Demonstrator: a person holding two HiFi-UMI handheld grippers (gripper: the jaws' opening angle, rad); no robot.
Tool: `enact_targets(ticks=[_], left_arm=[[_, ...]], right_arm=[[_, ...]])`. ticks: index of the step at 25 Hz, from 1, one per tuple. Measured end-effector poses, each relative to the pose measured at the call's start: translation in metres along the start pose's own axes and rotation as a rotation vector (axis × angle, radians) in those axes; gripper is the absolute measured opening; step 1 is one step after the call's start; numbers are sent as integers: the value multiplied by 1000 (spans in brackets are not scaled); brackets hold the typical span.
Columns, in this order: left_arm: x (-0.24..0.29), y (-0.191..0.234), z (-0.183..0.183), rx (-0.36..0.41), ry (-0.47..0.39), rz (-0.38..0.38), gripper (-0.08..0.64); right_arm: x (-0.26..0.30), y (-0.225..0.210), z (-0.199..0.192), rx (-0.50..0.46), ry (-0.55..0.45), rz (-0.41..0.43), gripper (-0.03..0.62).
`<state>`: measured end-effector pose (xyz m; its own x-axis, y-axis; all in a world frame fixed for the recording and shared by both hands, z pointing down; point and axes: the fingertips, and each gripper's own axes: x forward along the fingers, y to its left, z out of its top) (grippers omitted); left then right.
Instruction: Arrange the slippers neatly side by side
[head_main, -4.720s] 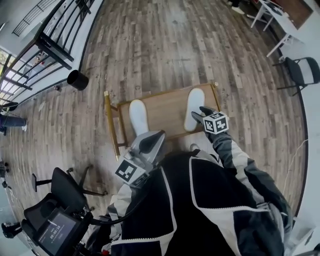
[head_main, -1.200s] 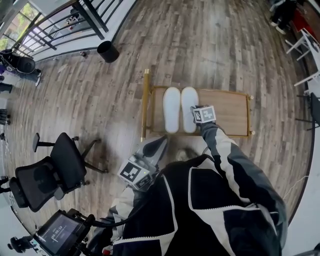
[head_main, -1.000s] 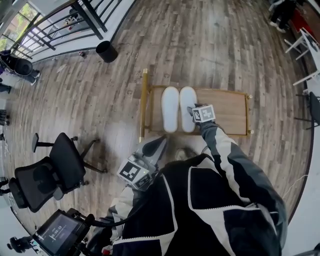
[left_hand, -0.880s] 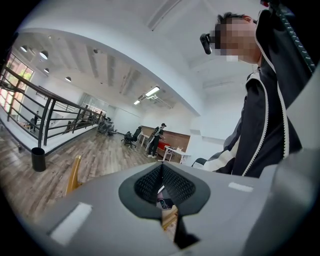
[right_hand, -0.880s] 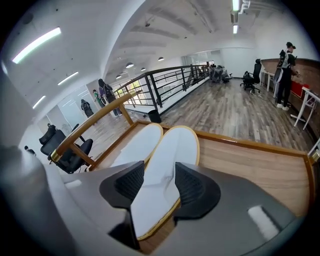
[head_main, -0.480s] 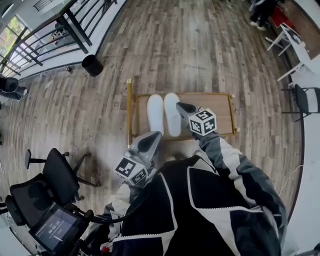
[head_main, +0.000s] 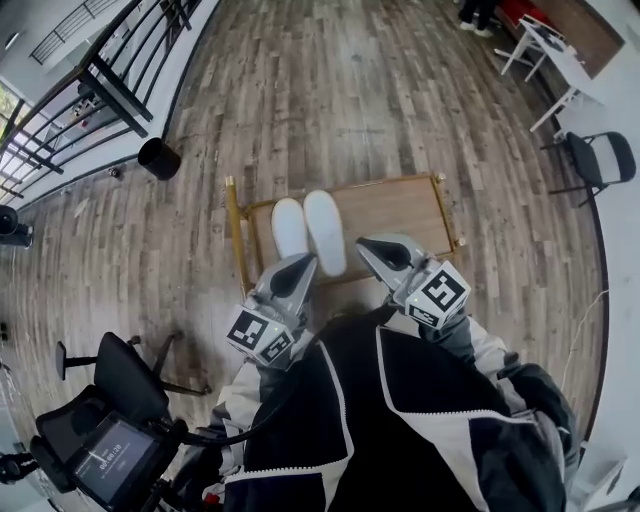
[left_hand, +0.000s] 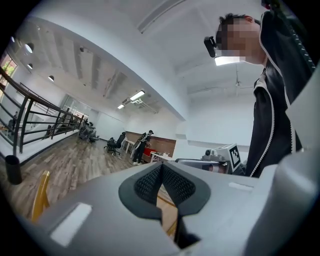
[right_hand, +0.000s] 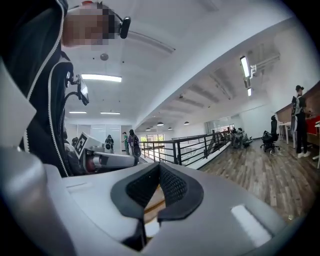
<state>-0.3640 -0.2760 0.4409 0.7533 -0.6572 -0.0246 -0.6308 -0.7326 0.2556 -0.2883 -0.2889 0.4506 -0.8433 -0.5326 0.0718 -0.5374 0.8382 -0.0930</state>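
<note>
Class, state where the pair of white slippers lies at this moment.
In the head view, the white slippers lie side by side at the left end of the low wooden table, just beyond the left gripper.

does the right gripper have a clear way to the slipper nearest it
Probably yes. The right gripper is close to the nearer slipper on the low table, with nothing between them. Its jaws are shut and empty, so they would need to open first.
</note>
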Motion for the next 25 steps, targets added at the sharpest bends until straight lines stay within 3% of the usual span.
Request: enact_targets(ticks=[7,25], left_arm=[[5,-2,-1,-8,6,-1,20],[-13,20,-2,-20,-11,57,20]], right_arm=[[-12,-13,-13,44,15,-37,2],[23,-6,-24,83,33,43,2]])
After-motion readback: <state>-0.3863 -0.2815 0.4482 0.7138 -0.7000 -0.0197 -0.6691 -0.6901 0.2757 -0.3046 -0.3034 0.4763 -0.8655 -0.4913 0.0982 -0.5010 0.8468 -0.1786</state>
